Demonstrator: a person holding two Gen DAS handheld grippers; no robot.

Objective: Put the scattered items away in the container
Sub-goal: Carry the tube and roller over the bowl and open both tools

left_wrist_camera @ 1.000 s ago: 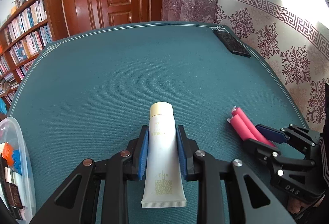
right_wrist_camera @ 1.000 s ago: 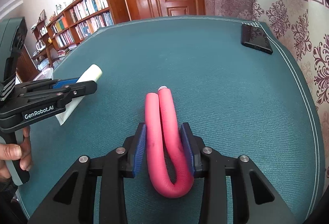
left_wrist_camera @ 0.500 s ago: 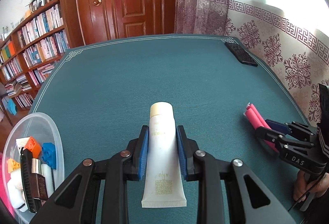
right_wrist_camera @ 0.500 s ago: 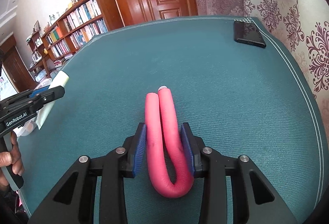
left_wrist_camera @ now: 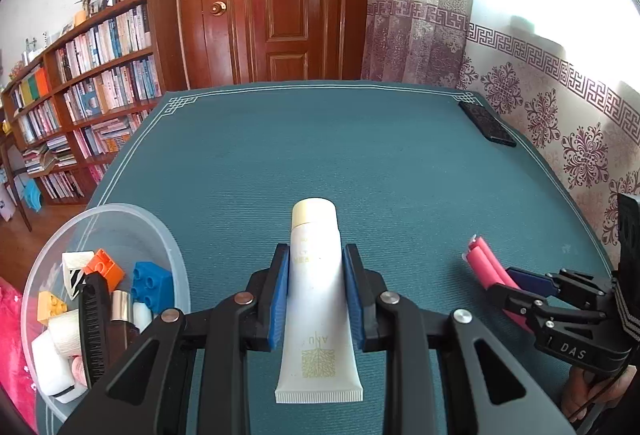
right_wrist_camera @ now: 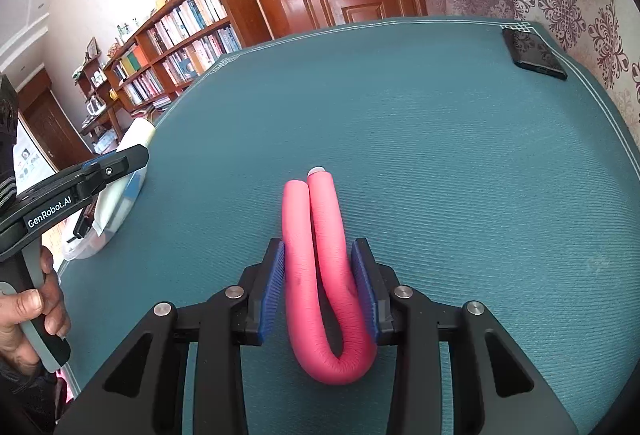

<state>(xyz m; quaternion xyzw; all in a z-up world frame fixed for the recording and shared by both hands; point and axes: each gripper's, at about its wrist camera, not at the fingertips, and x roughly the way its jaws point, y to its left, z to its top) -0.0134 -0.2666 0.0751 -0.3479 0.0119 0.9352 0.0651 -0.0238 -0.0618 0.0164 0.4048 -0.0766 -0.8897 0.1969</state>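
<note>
Carry phase, both loads lifted; your left hand-held gripper [left_wrist_camera: 314, 291] is clamped on the white squeeze tube with cream cap [left_wrist_camera: 315, 299], blue pads pressing its mid-body, crimped end toward the camera; your right hand-held gripper [right_wrist_camera: 319, 289] is clamped on the pink foam rod bent into a U [right_wrist_camera: 324, 275], pads squeezing both legs together just above the bend. Target sits low on the left: clear round plastic container [left_wrist_camera: 170, 247], at the near left edge of the teal-covered desk [left_wrist_camera: 320, 147], already holding toy bricks, a black comb and white rolls.

Take the tube in first, since it is nearer; bring its cap past the rim before you let go, and release low so it lies on the pile rather than bouncing out; the bowl looks fairly full, so aim for the open far side. Expect the foam rod to spring open on release; push the bend well down inside before parting the pads. Black phone [right_wrist_camera: 534, 54] at the far corner: probably not yours to tidy.
</note>
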